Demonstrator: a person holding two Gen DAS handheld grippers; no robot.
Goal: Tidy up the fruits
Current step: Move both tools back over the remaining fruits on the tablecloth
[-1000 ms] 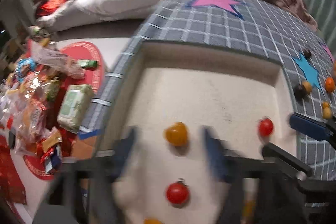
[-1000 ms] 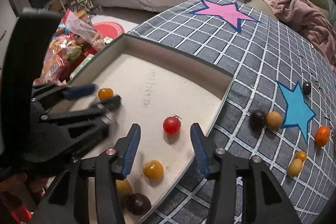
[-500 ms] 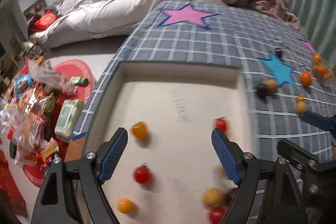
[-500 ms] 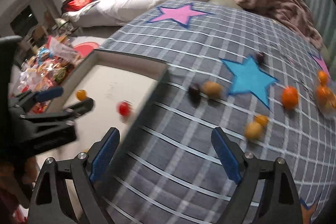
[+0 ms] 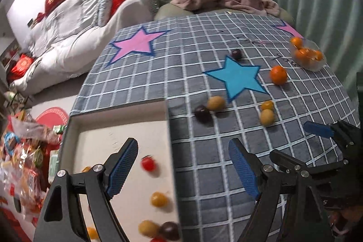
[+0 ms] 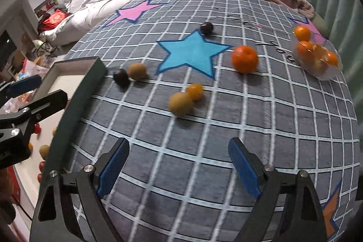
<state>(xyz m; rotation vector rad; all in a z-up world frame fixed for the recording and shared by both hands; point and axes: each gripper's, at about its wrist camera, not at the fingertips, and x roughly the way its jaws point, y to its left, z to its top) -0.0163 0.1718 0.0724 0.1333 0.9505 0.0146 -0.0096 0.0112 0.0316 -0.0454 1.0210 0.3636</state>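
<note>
Both tongs are between picks, heading out from the tray (image 5: 118, 119) toward the loose fruit on the checked cloth of the bench (image 6: 204, 128). The right tongs (image 6: 179, 168) stand spread and empty above bare cloth. Just ahead of them lie a tan fruit (image 6: 180, 104) touching a small orange tomato (image 6: 195, 91), with a mandarin (image 6: 245, 58) farther off. The left tongs (image 5: 182, 170) are spread and empty too, straddling the tray's right wall, with a red cherry tomato (image 5: 148, 163) inside the tray near the left pad.

Next move, I'd guess: the right tongs drop over the tan fruit and close gently, since it is round and could roll.

A second ago both tongs hung over the tray, the right pair narrower around a red tomato lying on the tray floor. They have since opened wider and both have swung off to the cloth side, leaving that tomato in the tray.
</note>
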